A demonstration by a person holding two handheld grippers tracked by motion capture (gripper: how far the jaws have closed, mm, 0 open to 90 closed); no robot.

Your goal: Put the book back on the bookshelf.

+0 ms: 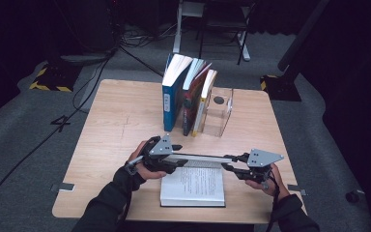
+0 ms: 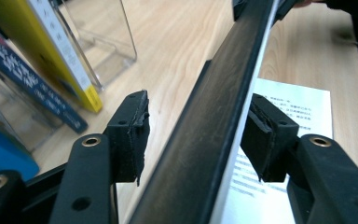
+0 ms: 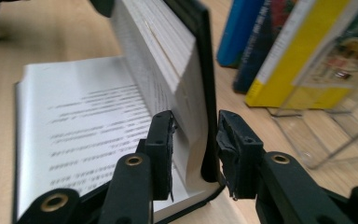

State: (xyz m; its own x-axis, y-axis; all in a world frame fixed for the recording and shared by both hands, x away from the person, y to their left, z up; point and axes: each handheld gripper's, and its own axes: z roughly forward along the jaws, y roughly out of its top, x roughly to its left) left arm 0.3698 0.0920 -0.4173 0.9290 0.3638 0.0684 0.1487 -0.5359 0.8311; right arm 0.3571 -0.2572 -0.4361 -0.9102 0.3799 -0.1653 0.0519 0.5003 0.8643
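An open book (image 1: 193, 186) lies at the table's near edge, its printed pages facing up. Its far half, a black cover (image 2: 214, 112) with a block of pages (image 3: 161, 51), stands up on edge. My left gripper (image 1: 178, 162) straddles the left end of this raised half; in the left gripper view its jaws (image 2: 198, 126) stand open, and the left pad (image 2: 133, 135) is clear of the cover. My right gripper (image 1: 228, 163) is at the right end, and its pads (image 3: 161, 144) are shut on the pages and cover (image 3: 196, 140).
A row of upright books (image 1: 186, 94), blue, dark and yellow, leans behind the open book, against a clear acrylic holder (image 1: 220, 111). The wooden table (image 1: 116, 116) has bare room at left. Cables and stands lie on the floor beyond.
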